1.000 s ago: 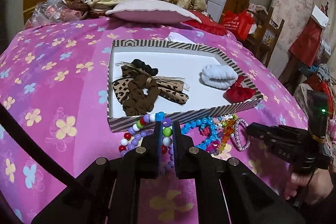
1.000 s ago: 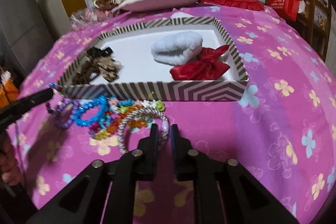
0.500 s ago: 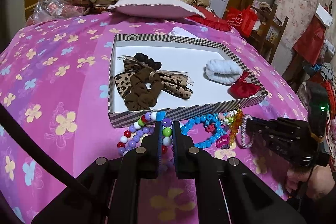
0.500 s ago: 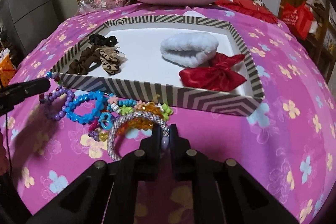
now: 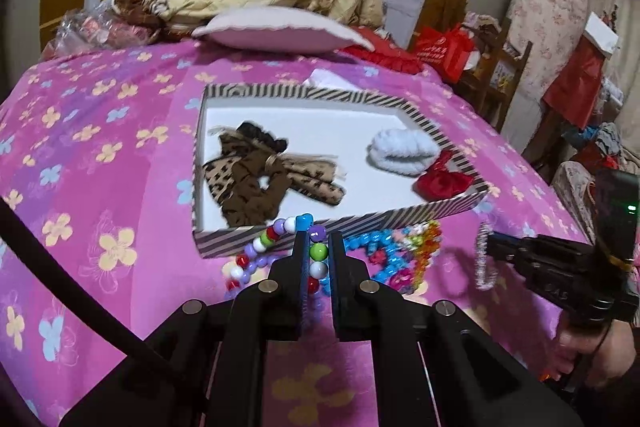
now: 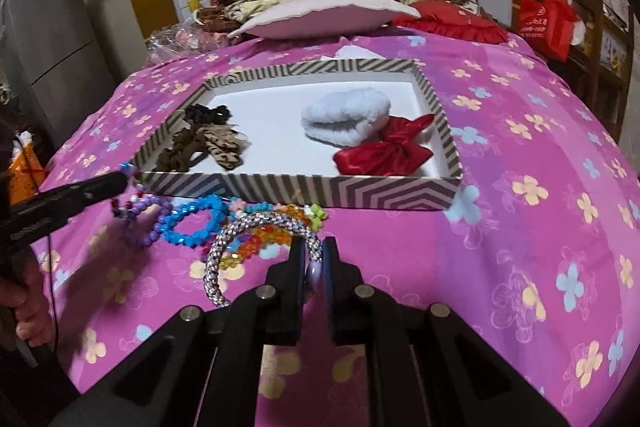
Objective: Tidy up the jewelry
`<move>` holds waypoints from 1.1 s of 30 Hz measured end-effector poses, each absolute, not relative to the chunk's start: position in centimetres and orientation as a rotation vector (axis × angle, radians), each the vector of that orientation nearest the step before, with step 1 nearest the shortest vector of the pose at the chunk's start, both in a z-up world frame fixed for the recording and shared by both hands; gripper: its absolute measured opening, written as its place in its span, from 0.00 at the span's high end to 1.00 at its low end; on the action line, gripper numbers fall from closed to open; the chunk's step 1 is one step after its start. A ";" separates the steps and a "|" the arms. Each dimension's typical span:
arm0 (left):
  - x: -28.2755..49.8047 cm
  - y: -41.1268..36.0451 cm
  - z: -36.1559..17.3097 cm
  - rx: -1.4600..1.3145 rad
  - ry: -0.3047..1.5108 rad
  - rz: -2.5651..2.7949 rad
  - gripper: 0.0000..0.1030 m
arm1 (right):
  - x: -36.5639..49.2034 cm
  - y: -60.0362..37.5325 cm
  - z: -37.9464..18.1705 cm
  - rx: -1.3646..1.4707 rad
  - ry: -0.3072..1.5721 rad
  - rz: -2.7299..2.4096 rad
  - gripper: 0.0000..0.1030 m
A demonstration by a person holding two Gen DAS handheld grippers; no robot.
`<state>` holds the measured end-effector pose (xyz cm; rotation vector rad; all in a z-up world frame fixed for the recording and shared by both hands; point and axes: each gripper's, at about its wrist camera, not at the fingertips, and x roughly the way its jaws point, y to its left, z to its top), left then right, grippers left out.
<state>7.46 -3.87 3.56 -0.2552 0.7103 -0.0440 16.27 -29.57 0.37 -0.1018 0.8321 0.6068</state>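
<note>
On the left, the left gripper (image 5: 319, 247) had its fingers pinched on a multicolored bead bracelet (image 5: 276, 237), lifted just in front of the striped tray (image 5: 340, 223). Inside the tray sat leopard scrunchies (image 5: 256, 175) on the left side, a white fluffy scrunchie (image 6: 346, 117) and a red bow (image 6: 384, 151) on the right. A blue bead bracelet (image 6: 192, 223) lay on the pink bedspread (image 6: 520, 247) in front of the tray. Further right, the right gripper (image 6: 312, 259) was clamped on a silvery woven bangle (image 6: 240, 239), raised a bit off the pile.
</note>
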 end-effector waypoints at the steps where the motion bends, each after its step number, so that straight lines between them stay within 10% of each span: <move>1: 7.4 -4.0 3.8 -0.252 0.698 -0.053 1.00 | 16.3 -29.6 0.4 -0.098 0.834 0.604 0.92; 33: 6.2 -3.9 5.5 -0.286 0.596 -0.074 1.00 | 15.7 -30.2 2.6 -0.025 0.726 0.593 0.92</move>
